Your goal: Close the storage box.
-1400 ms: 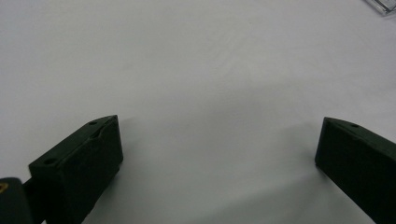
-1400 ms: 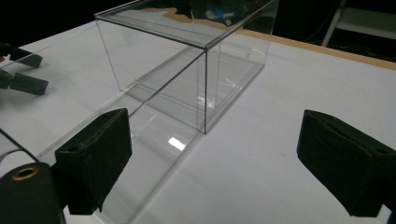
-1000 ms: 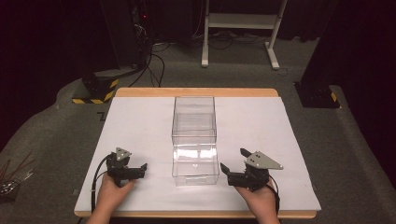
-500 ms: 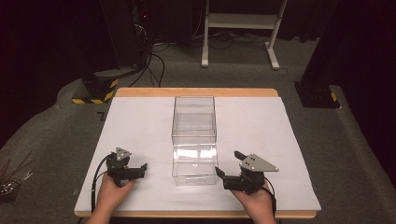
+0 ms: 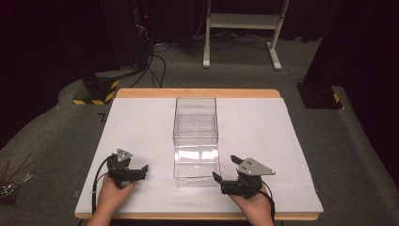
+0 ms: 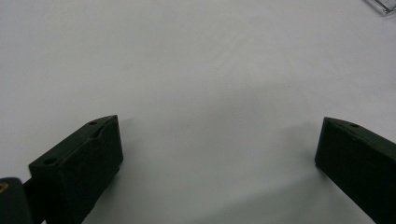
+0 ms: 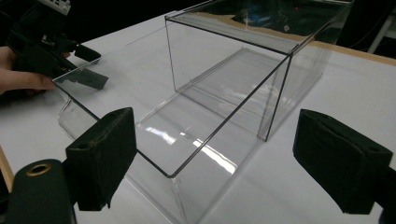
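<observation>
Jaws spread wide and empty, the right gripper (image 5: 226,169) is facing the near corner of the clear box (image 5: 196,141) lying mid-table (image 5: 141,122); the left gripper (image 5: 141,170), also open, is resting over bare white surface.

A clear plastic box with its drawer pulled out (image 5: 196,141) sits at the middle of the white-covered wooden table (image 5: 141,122), the drawer end toward the person. The left gripper (image 5: 134,173) rests on the table left of the box's near end, well apart from it. The right gripper (image 5: 226,170) lies just right of that near end, close beside the drawer's front corner. Behind the table, beyond the box, stands a white metal frame (image 5: 244,28) on the floor.
</observation>
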The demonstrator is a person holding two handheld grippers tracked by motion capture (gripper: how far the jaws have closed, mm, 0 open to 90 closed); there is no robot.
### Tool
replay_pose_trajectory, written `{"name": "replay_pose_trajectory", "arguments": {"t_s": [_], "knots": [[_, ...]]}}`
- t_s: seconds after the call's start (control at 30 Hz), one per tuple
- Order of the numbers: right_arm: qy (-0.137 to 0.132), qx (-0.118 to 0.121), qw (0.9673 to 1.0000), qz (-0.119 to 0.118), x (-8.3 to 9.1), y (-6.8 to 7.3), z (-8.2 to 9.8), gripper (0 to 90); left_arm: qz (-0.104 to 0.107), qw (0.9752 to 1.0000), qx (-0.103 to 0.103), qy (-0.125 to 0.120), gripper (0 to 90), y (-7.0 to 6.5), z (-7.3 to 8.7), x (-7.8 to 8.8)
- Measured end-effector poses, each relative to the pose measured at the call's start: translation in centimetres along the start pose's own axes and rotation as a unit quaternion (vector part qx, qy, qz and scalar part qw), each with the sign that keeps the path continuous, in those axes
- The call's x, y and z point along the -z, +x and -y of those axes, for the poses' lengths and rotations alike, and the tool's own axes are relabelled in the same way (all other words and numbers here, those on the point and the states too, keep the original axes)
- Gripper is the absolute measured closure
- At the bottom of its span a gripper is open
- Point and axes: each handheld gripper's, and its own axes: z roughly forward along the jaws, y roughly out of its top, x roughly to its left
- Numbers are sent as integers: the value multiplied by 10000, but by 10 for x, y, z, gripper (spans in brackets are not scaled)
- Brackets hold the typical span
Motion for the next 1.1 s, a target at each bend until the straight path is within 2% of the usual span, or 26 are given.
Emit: {"name": "replay_pose_trajectory", "arguments": {"t_s": [0.27,0.47,0.63,0.93,1.1], "knots": [[41,49,10000,-46,-3,4,2,141,2,10000,1,2,11,0,0,0],[109,-84,9998,-135,-6,3,6,155,0,10000,-2,2,11,0,0,0],[161,-57,9998,-140,-7,5,8,161,1,10000,-2,2,11,0,0,0],[242,-352,9987,-293,-11,-3,15,141,6,10000,1,7,11,0,0,0],[297,-298,9986,-333,-14,0,16,147,7,10000,-4,8,11,0,0,0]]}}
